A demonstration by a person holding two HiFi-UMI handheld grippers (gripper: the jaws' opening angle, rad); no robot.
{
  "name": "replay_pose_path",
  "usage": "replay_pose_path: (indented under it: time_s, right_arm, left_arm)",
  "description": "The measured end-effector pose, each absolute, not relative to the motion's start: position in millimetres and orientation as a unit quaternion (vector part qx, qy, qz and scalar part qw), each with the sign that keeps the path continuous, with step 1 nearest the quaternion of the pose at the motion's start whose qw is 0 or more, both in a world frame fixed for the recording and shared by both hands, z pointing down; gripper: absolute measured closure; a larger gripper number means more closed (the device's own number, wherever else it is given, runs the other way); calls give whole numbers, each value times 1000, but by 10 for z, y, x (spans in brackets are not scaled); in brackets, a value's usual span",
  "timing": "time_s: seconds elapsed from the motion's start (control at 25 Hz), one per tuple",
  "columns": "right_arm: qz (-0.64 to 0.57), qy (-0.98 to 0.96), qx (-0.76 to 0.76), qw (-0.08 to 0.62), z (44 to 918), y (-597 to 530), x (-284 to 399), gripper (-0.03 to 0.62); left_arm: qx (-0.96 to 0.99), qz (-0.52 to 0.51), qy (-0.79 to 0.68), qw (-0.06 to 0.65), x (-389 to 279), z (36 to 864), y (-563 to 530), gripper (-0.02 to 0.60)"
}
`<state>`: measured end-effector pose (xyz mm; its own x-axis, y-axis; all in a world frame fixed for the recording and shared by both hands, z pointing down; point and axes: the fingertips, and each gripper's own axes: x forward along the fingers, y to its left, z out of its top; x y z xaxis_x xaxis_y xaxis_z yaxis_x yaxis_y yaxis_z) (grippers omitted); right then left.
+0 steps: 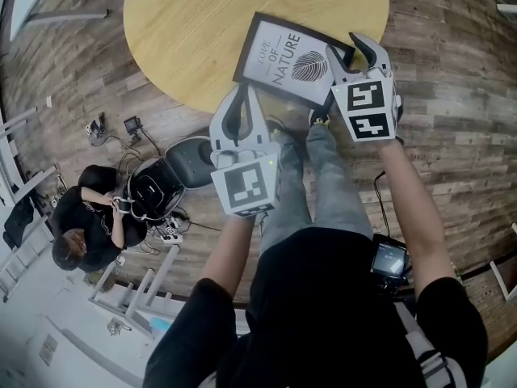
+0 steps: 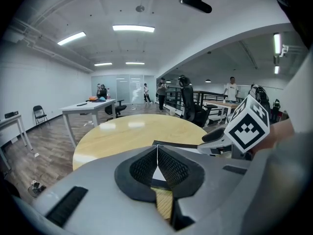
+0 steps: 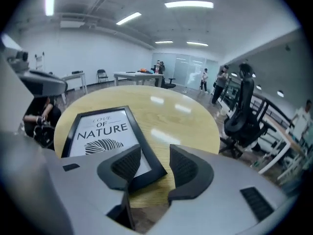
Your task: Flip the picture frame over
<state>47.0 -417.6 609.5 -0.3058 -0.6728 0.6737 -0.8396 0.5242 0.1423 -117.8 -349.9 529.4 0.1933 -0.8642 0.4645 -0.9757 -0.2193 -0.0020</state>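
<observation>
A black picture frame [image 1: 287, 59] lies face up on the near edge of a round wooden table [image 1: 194, 23], its print reading "LOVE OF NATURE". My right gripper [image 1: 347, 51] stands open at the frame's near right corner. In the right gripper view that corner of the frame [image 3: 102, 131] lies between and below the spread jaws of the right gripper [image 3: 154, 163], and the pads do not press on it. My left gripper [image 1: 242, 95] is shut with nothing in it, just off the table's edge near the frame's left corner. From the left gripper [image 2: 157, 160] the frame [image 2: 181, 144] shows only as a thin dark edge.
A person [image 1: 89, 217] crouches on the wood floor at the left among cables and devices. A dark stool base [image 1: 190, 160] stands under the table's edge. White shelving lies at the lower left. An office chair [image 3: 242, 116] stands beyond the table; desks [image 2: 88, 106] and people are far off.
</observation>
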Motion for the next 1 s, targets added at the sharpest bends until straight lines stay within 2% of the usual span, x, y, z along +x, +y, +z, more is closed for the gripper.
replay_pose_path:
  time_s: [0.12,0.2,0.32,0.52,0.64,0.76,1.0]
  right_arm:
    - [26,-793,455,404,6000,-4163,389,402]
    - [-39,-798,444,406,5725,-4161,270,404]
    - [-126,-814,432,367,5036,-4129,11,430]
    - [-209,-854,375,296,3904,-3836,-406,555]
    - [-262,-858,349,270,3331,-3575,-476,572]
    - [-265,-871,332,247,2965,-3367,-499,574]
    - [-187,-893,360,194,2599,-3129,-316,574]
  left_arm:
    - [761,185,-604,146,-1209,5215,-3495,558]
    - [765,180,-602,142,-1228,5086,-3502,558]
    - [772,165,-601,124,-1267,4772,-3516,558]
    - [789,144,-589,97,-1256,4149,-3451,558]
    - [806,128,-572,86,-1147,3773,-3342,558]
    - [816,110,-563,69,-1097,3397,-3283,558]
    - [822,71,-561,72,-1100,2859,-3116,558]
